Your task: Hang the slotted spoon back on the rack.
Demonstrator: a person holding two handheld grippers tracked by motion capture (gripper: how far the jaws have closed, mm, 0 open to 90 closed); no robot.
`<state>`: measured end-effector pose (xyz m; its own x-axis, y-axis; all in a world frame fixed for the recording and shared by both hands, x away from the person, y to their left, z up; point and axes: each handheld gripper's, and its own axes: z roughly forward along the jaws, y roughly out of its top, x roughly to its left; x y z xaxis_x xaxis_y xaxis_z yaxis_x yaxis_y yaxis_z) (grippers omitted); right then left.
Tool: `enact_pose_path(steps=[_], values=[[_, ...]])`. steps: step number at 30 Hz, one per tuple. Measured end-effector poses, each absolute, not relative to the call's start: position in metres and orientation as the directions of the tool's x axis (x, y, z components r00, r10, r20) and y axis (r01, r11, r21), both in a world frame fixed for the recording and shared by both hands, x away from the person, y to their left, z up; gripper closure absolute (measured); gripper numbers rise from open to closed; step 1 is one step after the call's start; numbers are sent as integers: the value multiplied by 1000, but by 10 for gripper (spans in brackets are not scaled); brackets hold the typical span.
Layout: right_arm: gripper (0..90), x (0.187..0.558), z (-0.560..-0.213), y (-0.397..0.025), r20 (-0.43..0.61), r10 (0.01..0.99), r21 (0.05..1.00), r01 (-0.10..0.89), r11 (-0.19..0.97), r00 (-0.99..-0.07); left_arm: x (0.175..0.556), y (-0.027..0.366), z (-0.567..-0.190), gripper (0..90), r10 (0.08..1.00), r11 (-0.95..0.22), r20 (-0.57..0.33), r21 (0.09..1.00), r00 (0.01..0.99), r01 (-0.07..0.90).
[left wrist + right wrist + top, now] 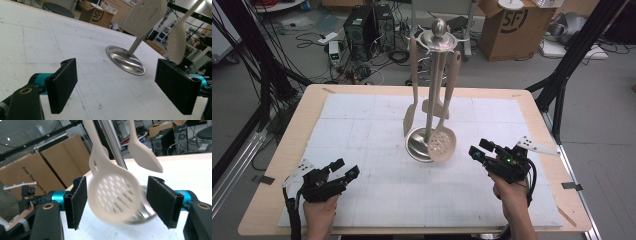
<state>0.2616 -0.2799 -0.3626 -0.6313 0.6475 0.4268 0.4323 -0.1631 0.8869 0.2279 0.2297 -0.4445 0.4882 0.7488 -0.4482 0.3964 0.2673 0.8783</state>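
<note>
Skimmer: slotted spoon (441, 145) hangs from the utensil stand (435, 90), its round head low beside the stand's metal base (416, 145), on the side toward the right gripper.
Right gripper: (477, 150) released, jaws spread wide; in the right gripper view the skimmer head (113, 195) sits between the two pads, touching neither as far as I can judge.
Left gripper: (344, 169) released, jaws apart, holding nothing, well apart from the stand.
Other utensils: a spatula (411, 100) and a spoon (434, 102) also hang on the stand.
Progress: early; judged an approach to the skimmer, no grasp made. Closing on it and lifting it off its hook remain.
Hard to make out: skimmer head is blurred in the right gripper view; the hooks at the stand's top are too small to read; handle tops are cut off in both gripper views.
</note>
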Motion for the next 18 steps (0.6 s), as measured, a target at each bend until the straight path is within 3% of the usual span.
enact_pose_path(steps=[7,18], values=[[261,256,-378,-283,390,682,895,429,-123,-619,228,227,-444,184,747,254,-437,884,502,391],[238,257,-392,-285,403,699,882,454,-125,-591,229,226,-445,181,748,237,-427,887,509,396]])
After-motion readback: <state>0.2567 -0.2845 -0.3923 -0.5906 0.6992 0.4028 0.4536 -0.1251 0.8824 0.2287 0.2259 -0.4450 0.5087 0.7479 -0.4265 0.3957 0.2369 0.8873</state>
